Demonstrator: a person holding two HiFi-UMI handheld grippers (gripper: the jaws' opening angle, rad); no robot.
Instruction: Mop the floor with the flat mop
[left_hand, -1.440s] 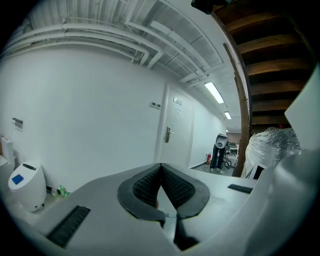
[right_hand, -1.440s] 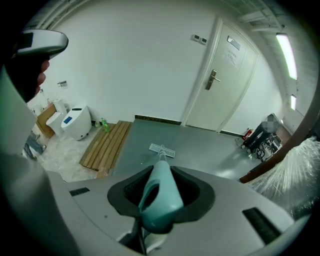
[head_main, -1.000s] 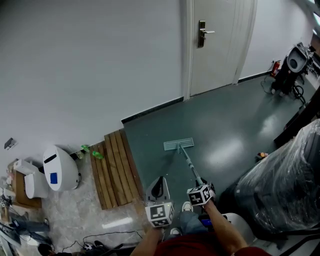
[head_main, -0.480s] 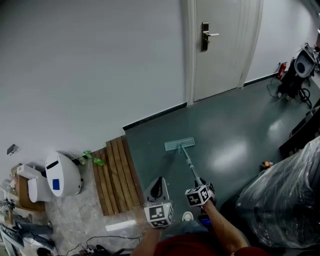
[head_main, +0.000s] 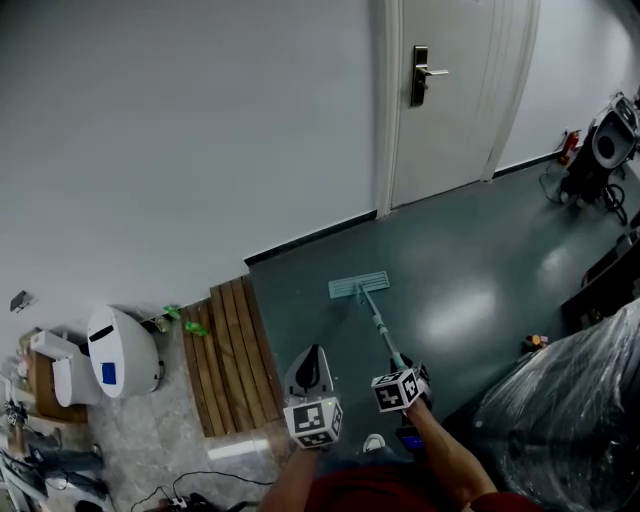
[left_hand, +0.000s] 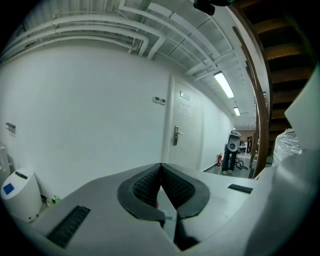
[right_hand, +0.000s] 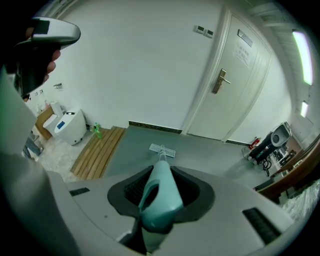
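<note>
Floor (head_main: 480, 270) lies open ahead of the right gripper (right_hand: 161, 195), as far as the one door (head_main: 450, 90) and the wall's dark skirting (head_main: 310, 240). That gripper is clamped on the handle of the one flat mop (head_main: 360, 287), whose head lies flat ahead. The left gripper (left_hand: 161, 167) has its jaws pressed together and holds nothing. One wooden slat mat (head_main: 225, 350) borders its left.

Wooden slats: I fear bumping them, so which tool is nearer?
Left. The left tool, shut and empty, hangs just right of the slats; the right tool, farther right, grips the mop handle.
</note>
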